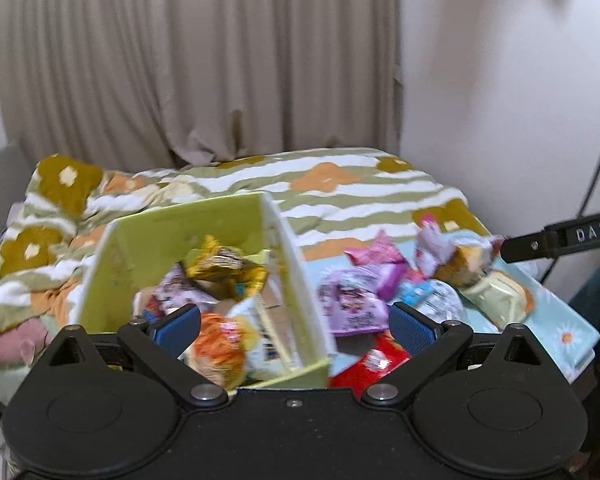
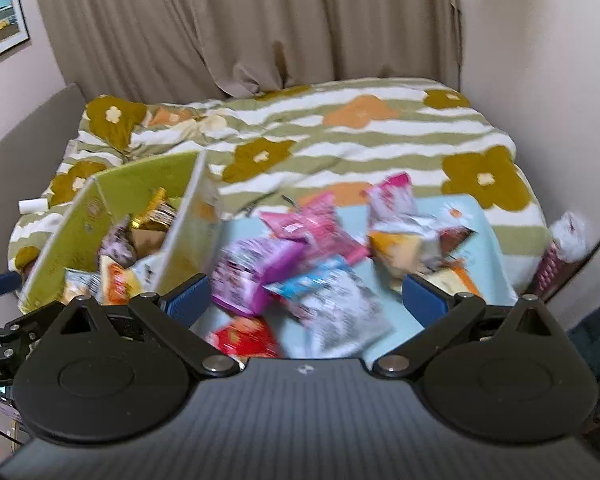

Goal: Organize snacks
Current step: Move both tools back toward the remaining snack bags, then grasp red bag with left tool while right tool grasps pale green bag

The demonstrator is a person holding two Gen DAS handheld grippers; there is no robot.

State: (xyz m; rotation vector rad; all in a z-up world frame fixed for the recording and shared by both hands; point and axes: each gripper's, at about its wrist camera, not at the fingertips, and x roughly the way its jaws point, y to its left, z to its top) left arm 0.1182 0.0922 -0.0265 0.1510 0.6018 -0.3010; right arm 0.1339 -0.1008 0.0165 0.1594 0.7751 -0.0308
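A green cardboard box (image 1: pixel 168 236) holds several snack packets, among them a gold one (image 1: pixel 220 268) and an orange one (image 1: pixel 220 344). It also shows at the left of the right wrist view (image 2: pixel 148 176). Loose packets lie to its right on a light blue cloth (image 1: pixel 556 320): a purple one (image 1: pixel 352 300), a pink one (image 1: pixel 376 256), a red one (image 1: pixel 372 364) and a yellow one (image 1: pixel 496 296). My left gripper (image 1: pixel 296 324) is open, straddling the box's right wall. My right gripper (image 2: pixel 306 300) is open above the purple (image 2: pixel 252 276), white (image 2: pixel 340 312) and red (image 2: pixel 244 336) packets.
Everything lies on a bed with a green striped, flowered duvet (image 2: pixel 340 128). A beige curtain (image 2: pixel 240 20) hangs behind, with walls to the right and a framed picture (image 2: pixel 0 16) at left. My right gripper's finger (image 1: pixel 560 236) shows at the right of the left wrist view.
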